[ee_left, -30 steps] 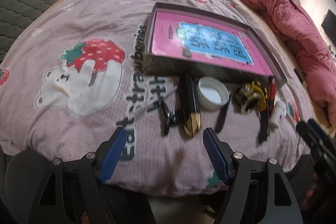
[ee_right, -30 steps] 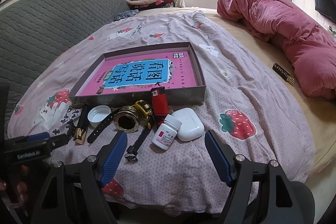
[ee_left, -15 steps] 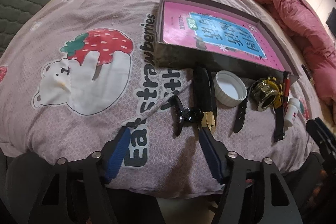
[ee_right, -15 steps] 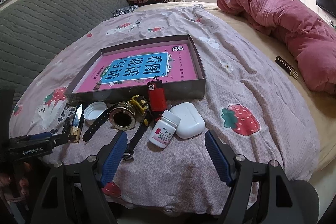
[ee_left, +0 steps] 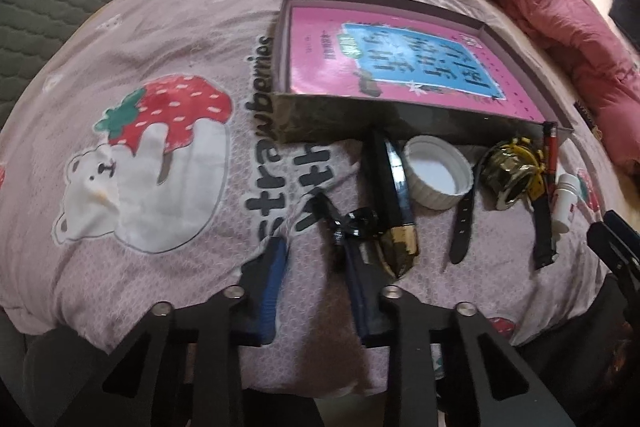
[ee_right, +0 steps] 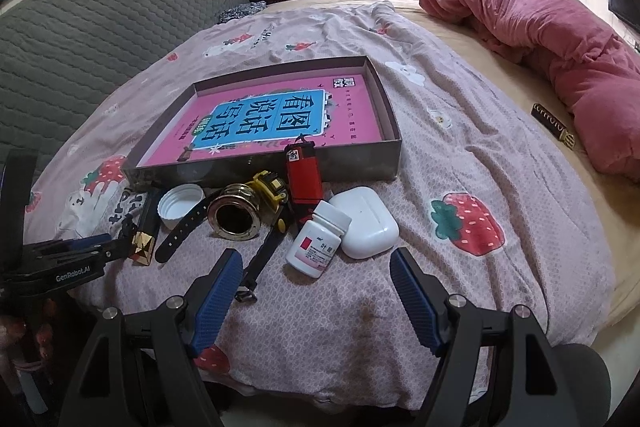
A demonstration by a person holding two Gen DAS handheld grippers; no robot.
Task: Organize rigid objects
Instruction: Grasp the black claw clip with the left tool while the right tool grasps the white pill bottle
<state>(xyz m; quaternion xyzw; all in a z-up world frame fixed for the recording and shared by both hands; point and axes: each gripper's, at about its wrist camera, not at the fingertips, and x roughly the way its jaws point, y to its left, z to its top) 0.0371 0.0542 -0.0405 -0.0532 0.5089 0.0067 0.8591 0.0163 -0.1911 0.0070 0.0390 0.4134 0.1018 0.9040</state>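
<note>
The left hand-held gripper [ee_left: 316, 259] is closing its jaws at the near edge of the bed [ee_left: 168, 27], around a small black clip [ee_left: 352, 223] that lies just beside the black and gold lipstick [ee_left: 394, 211]. The clip sits at the tips rather than deep between the pads, and whether the pads press on it yet cannot be told from either view; only bedspread shows plainly between them. To do this step well, the person would likely want the tips a touch further forward so the clip sits squarely between the pads, and would keep the right-hand pad off the lipstick's gold end, which it nearly touches. The soft bedspread gives under pressure, so a firm pinch may gather cloth along with the clip.

Behind these stands the open grey box [ee_left: 340, 119], with a pink book [ee_left: 400, 63] lying flat inside it; it looks like the place for the loose things. Its near wall rises directly beyond the lipstick, so a lifted item must clear it. Further right lie a white bottle cap [ee_left: 436, 179], a black strap [ee_left: 464, 223], a brass ring [ee_right: 236, 215], a yellow tape measure [ee_right: 272, 189], a red lighter [ee_right: 304, 175], a white pill bottle [ee_right: 318, 243] and a white earbud case [ee_right: 366, 221], crowded closely together. The right hand-held gripper [ee_right: 316, 291] hovers with jaws wide apart and nothing between them, just short of the pill bottle.
</note>
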